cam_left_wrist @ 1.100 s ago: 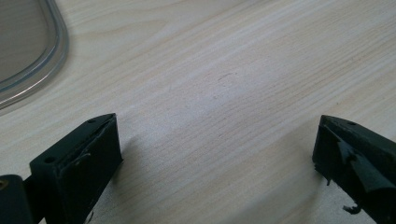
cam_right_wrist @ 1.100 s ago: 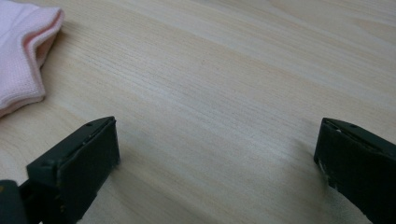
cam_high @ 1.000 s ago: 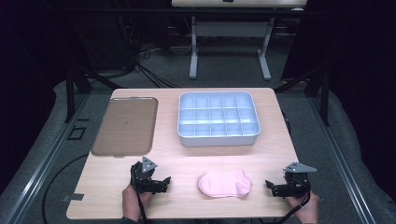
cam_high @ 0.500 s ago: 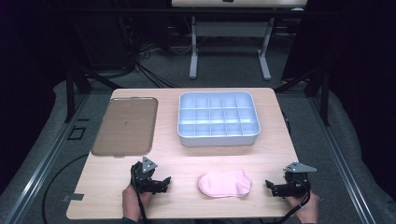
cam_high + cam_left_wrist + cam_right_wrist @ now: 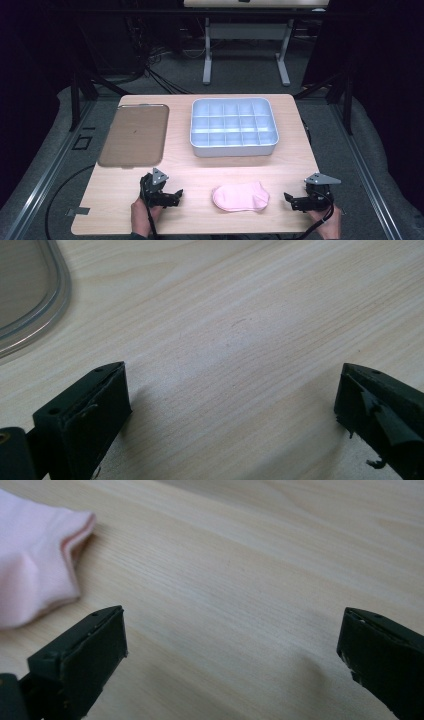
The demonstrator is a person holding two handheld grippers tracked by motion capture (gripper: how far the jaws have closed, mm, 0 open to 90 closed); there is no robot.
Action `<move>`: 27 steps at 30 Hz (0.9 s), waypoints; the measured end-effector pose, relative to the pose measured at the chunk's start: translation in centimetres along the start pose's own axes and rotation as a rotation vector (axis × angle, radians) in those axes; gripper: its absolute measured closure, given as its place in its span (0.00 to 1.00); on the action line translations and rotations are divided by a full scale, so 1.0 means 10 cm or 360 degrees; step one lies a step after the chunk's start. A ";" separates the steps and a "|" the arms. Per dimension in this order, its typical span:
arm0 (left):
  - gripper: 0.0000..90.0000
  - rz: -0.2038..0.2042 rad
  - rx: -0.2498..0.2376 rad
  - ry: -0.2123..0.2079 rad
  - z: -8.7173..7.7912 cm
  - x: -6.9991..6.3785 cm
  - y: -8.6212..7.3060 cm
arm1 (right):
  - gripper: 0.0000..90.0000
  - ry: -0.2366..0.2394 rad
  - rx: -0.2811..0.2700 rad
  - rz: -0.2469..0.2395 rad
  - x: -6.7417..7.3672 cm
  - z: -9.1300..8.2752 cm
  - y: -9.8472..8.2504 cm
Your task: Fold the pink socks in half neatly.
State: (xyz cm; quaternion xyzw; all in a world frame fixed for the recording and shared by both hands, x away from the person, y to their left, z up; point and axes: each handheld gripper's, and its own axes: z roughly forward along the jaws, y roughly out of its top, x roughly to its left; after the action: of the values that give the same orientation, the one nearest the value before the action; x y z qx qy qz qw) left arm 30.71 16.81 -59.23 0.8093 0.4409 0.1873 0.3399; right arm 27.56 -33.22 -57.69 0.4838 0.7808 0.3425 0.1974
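Note:
A pink sock (image 5: 241, 196) lies flat near the table's front edge, between my two grippers. Its cuff end (image 5: 35, 555) shows at the upper left of the right gripper view. My left gripper (image 5: 176, 196) rests on the wood to the sock's left, jaws wide open over bare table (image 5: 230, 405). To the sock's right, my right gripper (image 5: 289, 200) also rests low, open and holding nothing (image 5: 230, 650). Neither gripper touches the sock.
A pale blue tray with several compartments (image 5: 233, 147) stands at the back centre-right. A flat brown tray (image 5: 131, 134) lies at the back left, its rim (image 5: 55, 295) visible in the left gripper view. Table legs and cables lie beyond the far edge.

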 end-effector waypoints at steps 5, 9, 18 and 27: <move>0.01 0.0000 -0.0001 -0.0001 0.00 0.00 0.00 | 0.00 0.0052 -0.0049 -0.0051 0.16 -0.15 0.14; 0.01 0.0000 -0.0001 -0.0001 0.00 0.00 0.00 | 0.00 0.0084 -0.0081 -0.0135 0.34 -0.23 0.28; 0.01 -0.0001 0.0000 -0.0001 0.00 0.00 0.00 | 0.00 0.0221 -0.0052 -0.0357 0.84 -0.10 0.54; 0.01 -0.0001 -0.0001 -0.0001 0.00 0.00 0.00 | 0.01 0.0365 0.0139 -0.0470 1.10 0.22 0.59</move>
State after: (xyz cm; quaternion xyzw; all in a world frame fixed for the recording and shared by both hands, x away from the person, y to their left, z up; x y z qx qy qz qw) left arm 30.71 16.80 -59.23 0.8092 0.4408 0.1872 0.3404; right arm 27.58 -20.89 -54.67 0.3300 0.8748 0.3285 0.1341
